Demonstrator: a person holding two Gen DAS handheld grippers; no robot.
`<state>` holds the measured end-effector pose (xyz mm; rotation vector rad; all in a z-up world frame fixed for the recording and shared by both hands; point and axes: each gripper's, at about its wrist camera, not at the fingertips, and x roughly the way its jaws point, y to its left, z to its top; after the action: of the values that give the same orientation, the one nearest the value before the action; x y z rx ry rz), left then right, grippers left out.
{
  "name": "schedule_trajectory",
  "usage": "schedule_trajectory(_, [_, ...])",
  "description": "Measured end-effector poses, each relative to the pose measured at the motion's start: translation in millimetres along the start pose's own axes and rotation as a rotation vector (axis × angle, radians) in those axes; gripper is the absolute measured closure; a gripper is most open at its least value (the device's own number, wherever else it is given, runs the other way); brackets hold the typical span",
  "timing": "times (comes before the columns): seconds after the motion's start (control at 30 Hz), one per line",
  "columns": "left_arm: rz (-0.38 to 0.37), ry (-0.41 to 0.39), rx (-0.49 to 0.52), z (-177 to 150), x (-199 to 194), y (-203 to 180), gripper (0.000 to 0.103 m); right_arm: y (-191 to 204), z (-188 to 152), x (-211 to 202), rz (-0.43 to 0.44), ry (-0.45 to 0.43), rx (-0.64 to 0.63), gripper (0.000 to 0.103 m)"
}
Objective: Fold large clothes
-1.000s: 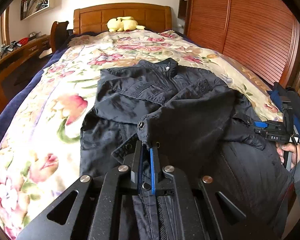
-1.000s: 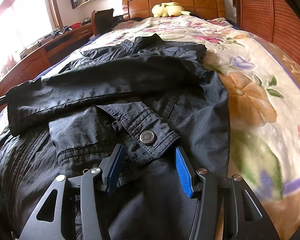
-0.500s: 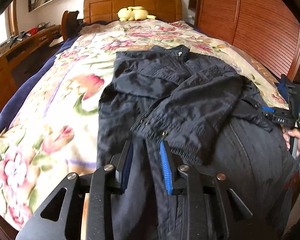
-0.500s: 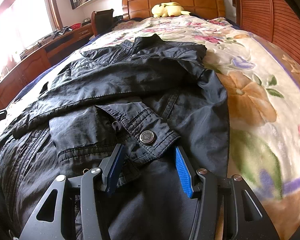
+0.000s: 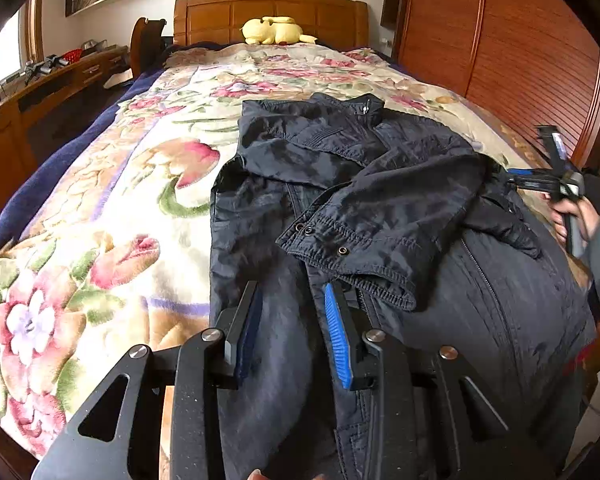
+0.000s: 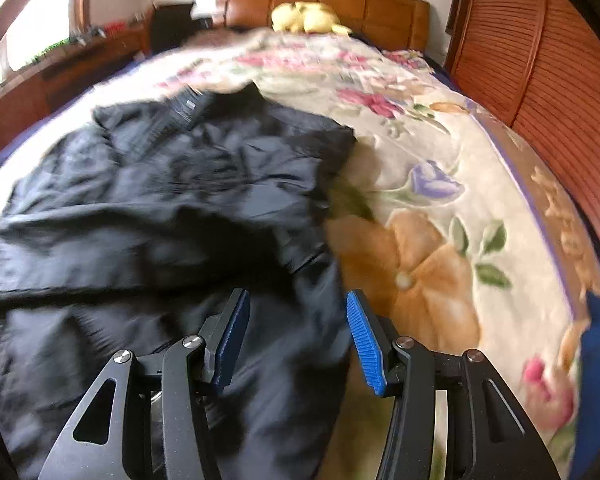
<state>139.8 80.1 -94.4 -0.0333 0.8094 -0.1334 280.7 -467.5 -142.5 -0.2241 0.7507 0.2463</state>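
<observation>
The black jacket point(image 5: 380, 208) lies along the floral bedspread's point(image 5: 112, 216) right edge, sleeves folded across. The left gripper point(image 5: 292, 320), jaws just parting, and the right gripper point(image 6: 296, 328), narrowing, both hold nothing.

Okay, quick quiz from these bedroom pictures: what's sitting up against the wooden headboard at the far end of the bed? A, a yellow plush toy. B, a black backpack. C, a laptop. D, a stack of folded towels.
A: a yellow plush toy lies against the wooden headboard, beyond the dark jacket spread on the floral bedspread.
</observation>
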Motion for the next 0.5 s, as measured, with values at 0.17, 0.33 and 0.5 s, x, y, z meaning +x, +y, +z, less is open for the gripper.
schedule_trajectory(0.17, [-0.001, 0.017, 0.024, 0.8, 7.0, 1.2, 0.070, -21.3, 17.9, 27.8, -0.050, 0.053, 0.063, 0.098])
schedule_trajectory(0.33, [-0.017, 0.016, 0.041, 1.2, 7.5, 0.2, 0.069, -23.9, 3.8, 45.8, -0.009, 0.110, 0.128, 0.097])
schedule_trajectory(0.5, [-0.039, 0.005, 0.052, 1.3, 6.3, -2.0, 0.069, -16.7, -13.7, 9.3, -0.006, 0.085, 0.166, 0.093])
